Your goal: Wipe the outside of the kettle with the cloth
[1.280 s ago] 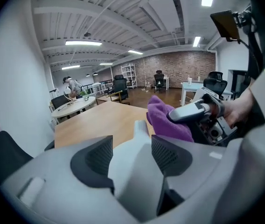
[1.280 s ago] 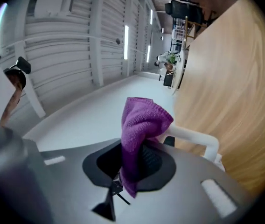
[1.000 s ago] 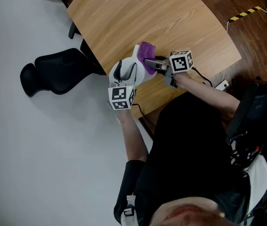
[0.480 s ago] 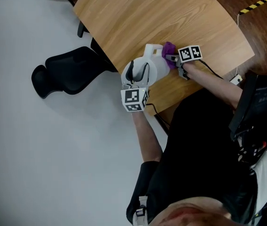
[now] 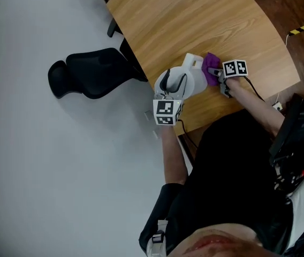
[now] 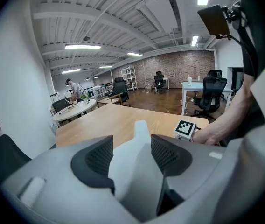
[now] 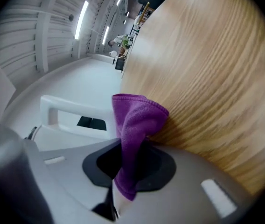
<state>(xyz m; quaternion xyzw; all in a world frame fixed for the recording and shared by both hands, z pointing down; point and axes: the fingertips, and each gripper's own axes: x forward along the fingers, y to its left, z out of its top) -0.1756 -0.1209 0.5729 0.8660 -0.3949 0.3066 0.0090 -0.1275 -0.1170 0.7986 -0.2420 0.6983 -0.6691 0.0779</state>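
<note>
Right gripper (image 7: pixel 132 164) is pinching a purple cloth (image 7: pixel 135 125) between nearly closed jaws, the fold sticking out past the tips against the white kettle (image 7: pixel 72 115). In the head view, just right of centre, the cloth (image 5: pixel 212 71) is touching the kettle (image 5: pixel 187 79) on its right side, on the wood table (image 5: pixel 195 20). Left gripper (image 6: pixel 131 157) is clamping a white part of the kettle, prob. the handle side, from lower left. Wiping looks under way; next move needs the cloth sweeping round the body w/ the left gripper steadying it.
</note>
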